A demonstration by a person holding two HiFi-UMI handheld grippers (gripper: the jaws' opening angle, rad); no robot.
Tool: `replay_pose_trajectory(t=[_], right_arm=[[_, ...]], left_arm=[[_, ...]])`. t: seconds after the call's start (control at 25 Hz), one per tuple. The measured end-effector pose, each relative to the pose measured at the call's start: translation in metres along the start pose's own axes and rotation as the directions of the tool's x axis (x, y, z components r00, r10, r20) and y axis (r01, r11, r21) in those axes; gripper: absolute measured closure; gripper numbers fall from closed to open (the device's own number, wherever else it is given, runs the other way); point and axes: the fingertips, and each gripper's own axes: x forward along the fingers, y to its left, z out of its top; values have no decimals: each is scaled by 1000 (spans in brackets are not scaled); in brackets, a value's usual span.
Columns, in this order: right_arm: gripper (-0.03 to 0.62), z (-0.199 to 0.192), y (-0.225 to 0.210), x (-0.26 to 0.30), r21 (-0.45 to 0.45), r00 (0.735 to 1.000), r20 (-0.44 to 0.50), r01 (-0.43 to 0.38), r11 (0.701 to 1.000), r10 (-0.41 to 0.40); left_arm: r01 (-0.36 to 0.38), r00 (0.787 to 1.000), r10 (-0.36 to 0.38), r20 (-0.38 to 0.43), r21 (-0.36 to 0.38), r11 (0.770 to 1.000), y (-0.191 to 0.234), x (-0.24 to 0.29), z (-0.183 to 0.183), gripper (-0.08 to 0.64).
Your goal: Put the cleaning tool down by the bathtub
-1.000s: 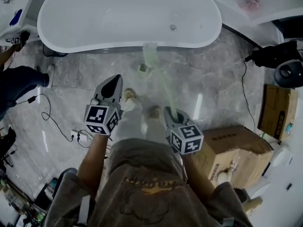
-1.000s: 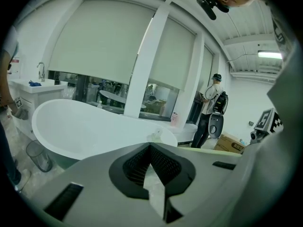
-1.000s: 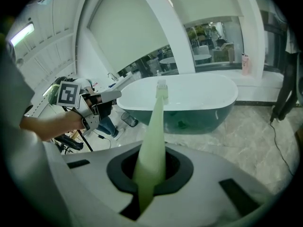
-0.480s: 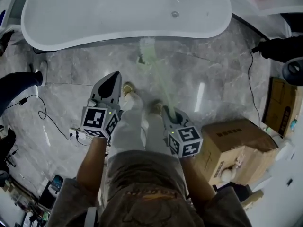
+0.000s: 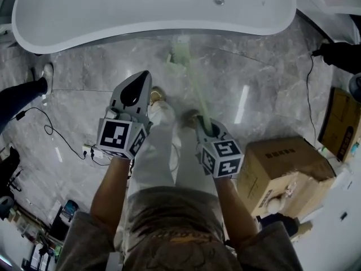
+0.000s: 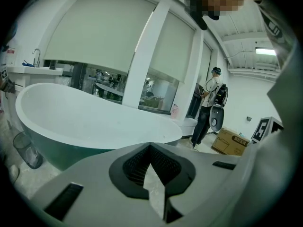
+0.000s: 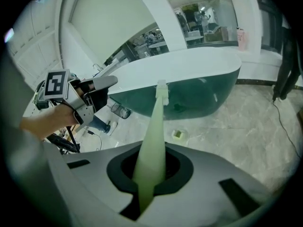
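The white bathtub [image 5: 152, 10] spans the top of the head view. My right gripper [image 5: 206, 130] is shut on the handle of the cleaning tool [image 5: 194, 89], a long pale green brush. The handle slants forward, and its head [image 5: 180, 51] hangs over the floor just short of the tub's side. In the right gripper view the handle [image 7: 157, 122] runs out between the jaws toward the tub's dark outer wall [image 7: 199, 96]. My left gripper [image 5: 143, 75] is held level to the left of the tool, shut and with nothing in it; it faces the tub [image 6: 90, 122].
A small green square piece [image 7: 178, 135] lies on the marble floor by the tub. A cardboard box [image 5: 282, 168] stands at the right, and cables [image 5: 48, 134] trail at the left. A wire bin [image 6: 23, 148] stands by the tub's end. Another person [image 6: 208, 108] stands beyond the tub.
The view has moved closer to the tub. Both grippers have come forward, and the tool's head now sits nearer the tub's side. The grip on the handle is unchanged.
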Motion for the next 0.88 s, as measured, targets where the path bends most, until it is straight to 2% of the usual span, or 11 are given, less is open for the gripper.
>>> replay_pose_trajectory(t=[0.48, 0.88], right_arm=[[586, -17, -26, 93, 61, 994, -109, 31, 998, -25], [586, -35, -44, 155, 98, 968, -243, 85, 992, -58]], left_arm=[[21, 999, -22, -43, -14, 1000, 16, 18, -30, 560], [16, 999, -17, -40, -24, 1000, 39, 27, -43, 560]])
